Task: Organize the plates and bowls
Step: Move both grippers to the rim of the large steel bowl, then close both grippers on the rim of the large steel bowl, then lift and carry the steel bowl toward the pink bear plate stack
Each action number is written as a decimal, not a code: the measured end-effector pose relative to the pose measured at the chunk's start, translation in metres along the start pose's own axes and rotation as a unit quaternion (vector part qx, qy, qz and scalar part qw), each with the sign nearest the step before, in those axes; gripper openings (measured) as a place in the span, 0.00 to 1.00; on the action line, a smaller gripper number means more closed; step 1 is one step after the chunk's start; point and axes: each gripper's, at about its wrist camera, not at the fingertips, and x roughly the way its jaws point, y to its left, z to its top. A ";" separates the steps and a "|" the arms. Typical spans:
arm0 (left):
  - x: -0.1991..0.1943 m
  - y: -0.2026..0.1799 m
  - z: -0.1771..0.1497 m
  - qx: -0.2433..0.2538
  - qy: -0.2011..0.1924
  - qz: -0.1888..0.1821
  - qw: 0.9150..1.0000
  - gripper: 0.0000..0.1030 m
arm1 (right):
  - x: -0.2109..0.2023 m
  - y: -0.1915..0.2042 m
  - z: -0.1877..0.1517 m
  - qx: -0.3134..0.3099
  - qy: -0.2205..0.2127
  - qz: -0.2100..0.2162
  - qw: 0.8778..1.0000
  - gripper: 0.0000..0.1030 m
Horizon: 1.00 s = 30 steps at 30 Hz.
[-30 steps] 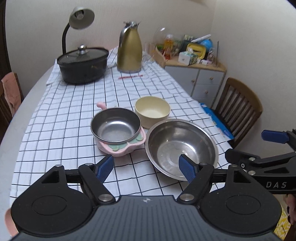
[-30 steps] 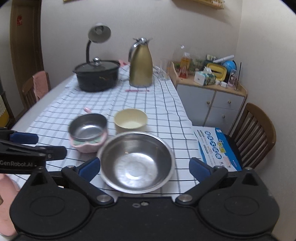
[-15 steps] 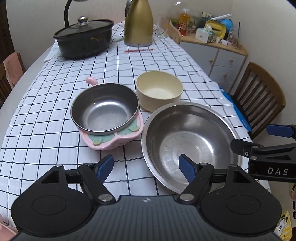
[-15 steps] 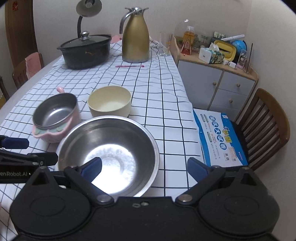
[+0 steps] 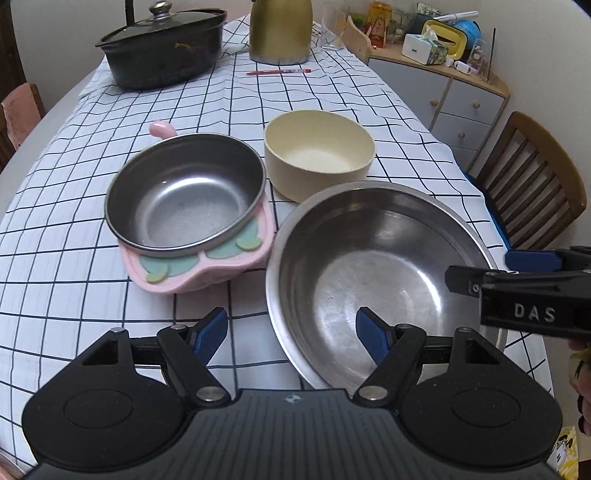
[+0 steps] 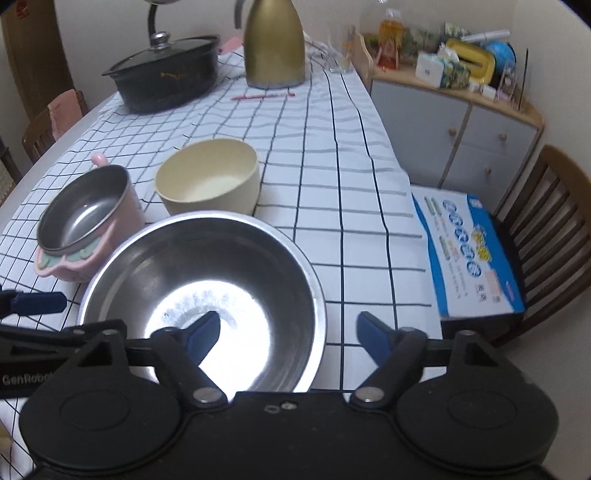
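Observation:
A large steel bowl (image 5: 373, 273) (image 6: 207, 273) sits at the table's near edge. Behind it stands a cream bowl (image 5: 319, 153) (image 6: 208, 181). To their left a pink bowl with a steel insert (image 5: 184, 206) (image 6: 83, 218) rests on the cloth. My left gripper (image 5: 291, 334) is open, its fingers astride the large bowl's near left rim. My right gripper (image 6: 288, 334) is open, astride the same bowl's near right rim. Each gripper shows in the other's view, the right (image 5: 517, 273) and the left (image 6: 33, 310).
A black lidded pot (image 5: 162, 46), a gold jug (image 5: 280, 31) and a red pen (image 5: 279, 71) stand at the far end of the checked tablecloth (image 5: 74, 192). A wooden chair (image 6: 546, 236) with a blue box (image 6: 469, 258) and a cabinet (image 6: 454, 122) stand to the right.
Both grippers have moved forward and down toward the large steel bowl, which now fills the lower middle of both views. Both stay open.

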 end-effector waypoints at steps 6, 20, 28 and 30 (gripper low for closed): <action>0.004 0.000 0.002 -0.007 0.009 -0.010 1.000 0.44 | 0.005 -0.004 0.000 0.010 0.011 0.015 1.000 0.58; 0.005 0.003 0.006 -0.018 0.019 0.000 1.000 0.28 | 0.005 -0.008 0.002 0.010 0.013 0.008 1.000 0.26; -0.005 0.008 0.000 -0.014 0.018 -0.015 1.000 0.23 | -0.001 -0.016 -0.005 0.023 0.020 0.008 1.000 0.11; -0.011 0.009 -0.003 -0.012 0.018 -0.020 1.000 0.23 | -0.006 -0.015 -0.009 0.024 0.020 0.008 0.999 0.11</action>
